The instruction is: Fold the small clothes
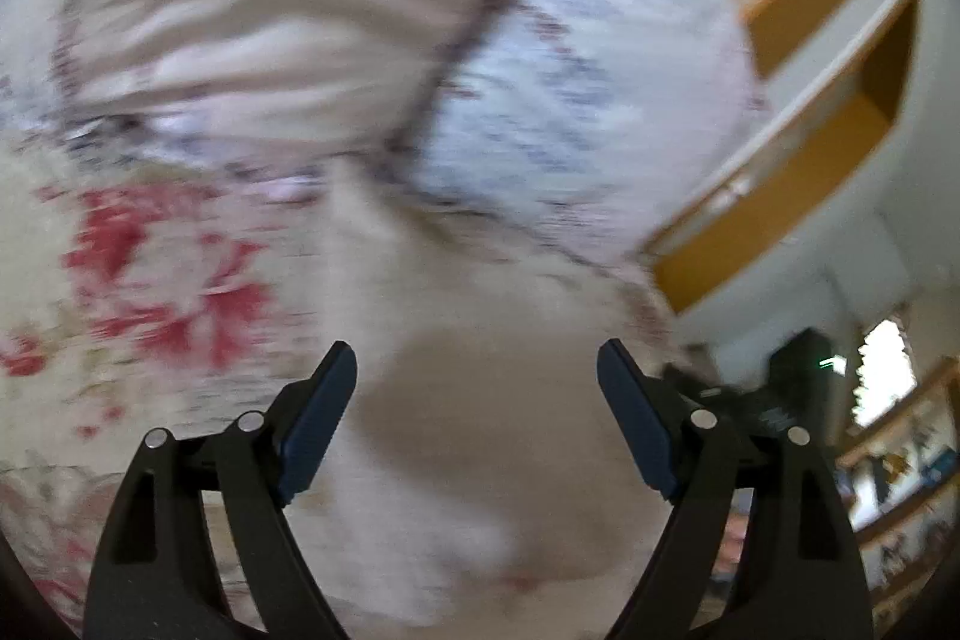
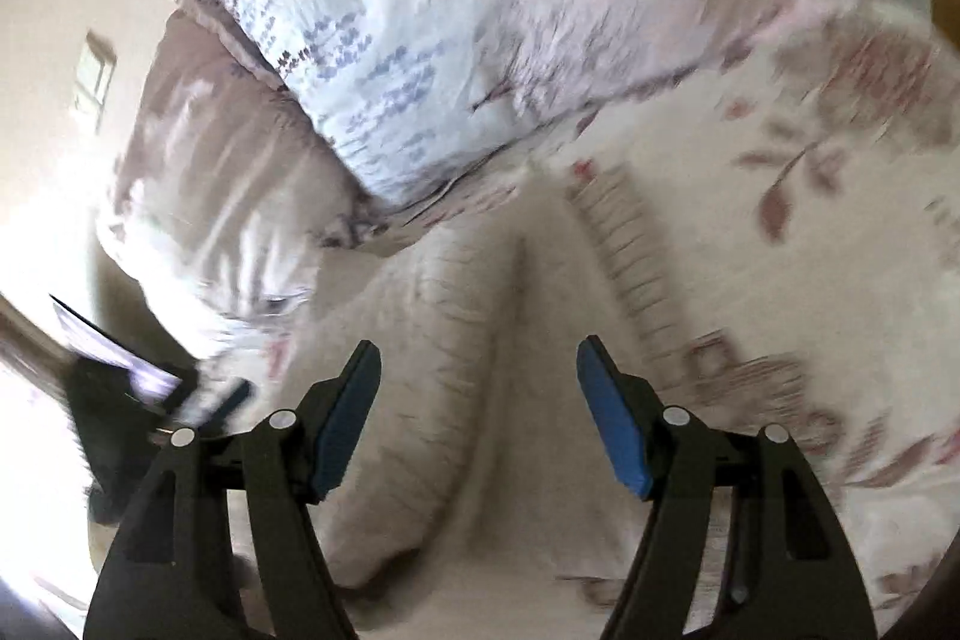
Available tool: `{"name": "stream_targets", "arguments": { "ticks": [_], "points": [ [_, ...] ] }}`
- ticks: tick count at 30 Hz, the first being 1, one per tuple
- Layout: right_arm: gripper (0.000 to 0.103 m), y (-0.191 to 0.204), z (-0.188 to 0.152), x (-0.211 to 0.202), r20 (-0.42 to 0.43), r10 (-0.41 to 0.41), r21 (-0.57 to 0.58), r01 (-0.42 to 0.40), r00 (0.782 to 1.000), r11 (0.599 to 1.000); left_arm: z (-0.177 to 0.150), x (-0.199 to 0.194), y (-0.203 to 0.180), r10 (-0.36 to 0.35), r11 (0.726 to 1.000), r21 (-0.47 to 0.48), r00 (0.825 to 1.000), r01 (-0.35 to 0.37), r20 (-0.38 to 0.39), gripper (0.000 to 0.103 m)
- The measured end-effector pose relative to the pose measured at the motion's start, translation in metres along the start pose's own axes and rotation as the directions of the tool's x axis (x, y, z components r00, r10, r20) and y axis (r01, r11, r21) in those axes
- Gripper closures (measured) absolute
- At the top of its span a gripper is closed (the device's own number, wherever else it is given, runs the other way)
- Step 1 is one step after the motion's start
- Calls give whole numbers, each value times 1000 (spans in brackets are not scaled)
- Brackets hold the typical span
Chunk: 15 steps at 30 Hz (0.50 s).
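Here, the cream garment (image 2: 480,400) lies flat on the floral bedspread (image 2: 810,232) straight ahead of and beneath your right gripper (image 2: 480,418), whose jaws stand wide with nothing between them; a ridge or fold line runs away from the tips, and a ribbed edge (image 2: 624,244) slants off ahead to the right. Your left gripper (image 1: 477,412) is equally wide and empty, with pale cloth (image 1: 480,340) below it that I take for the same piece, though blur hides its outline. I judge you are between grasps, so next pick a corner or hem with each tool and close on it. Beyond the garment a bulky quilt (image 2: 420,40) crowds the far side; to the right gripper's left the bed ends near a dark object (image 2: 126,400), so fold toward yourself.
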State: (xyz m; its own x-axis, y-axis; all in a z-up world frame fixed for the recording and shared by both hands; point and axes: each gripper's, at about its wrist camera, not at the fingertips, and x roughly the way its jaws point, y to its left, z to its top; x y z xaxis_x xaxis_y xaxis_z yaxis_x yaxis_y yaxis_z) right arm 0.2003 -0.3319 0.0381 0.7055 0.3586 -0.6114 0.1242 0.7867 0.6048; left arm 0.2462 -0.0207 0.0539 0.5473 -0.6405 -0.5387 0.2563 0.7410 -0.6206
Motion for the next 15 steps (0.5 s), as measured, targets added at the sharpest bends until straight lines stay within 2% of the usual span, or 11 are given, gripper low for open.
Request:
{"name": "stream_targets", "arguments": {
  "ticks": [2,7,11,15],
  "points": [
    [34,-1,2,15,-56,34,42,-32,998,999,-4,5,16,15,999,-29,1000,-15,-19,21],
    [43,-3,3,38,-119,52,92,-41,992,995,-7,20,31,-28,998,-49,997,25,-69,21],
    [63,-4,1,51,-154,83,99,-69,985,993,-13,33,32,-60,997,-49,990,54,-130,23],
    [63,-8,4,59,-150,123,131,-103,981,986,-18,43,28,-103,993,-74,979,92,-176,25]
  ]
}}
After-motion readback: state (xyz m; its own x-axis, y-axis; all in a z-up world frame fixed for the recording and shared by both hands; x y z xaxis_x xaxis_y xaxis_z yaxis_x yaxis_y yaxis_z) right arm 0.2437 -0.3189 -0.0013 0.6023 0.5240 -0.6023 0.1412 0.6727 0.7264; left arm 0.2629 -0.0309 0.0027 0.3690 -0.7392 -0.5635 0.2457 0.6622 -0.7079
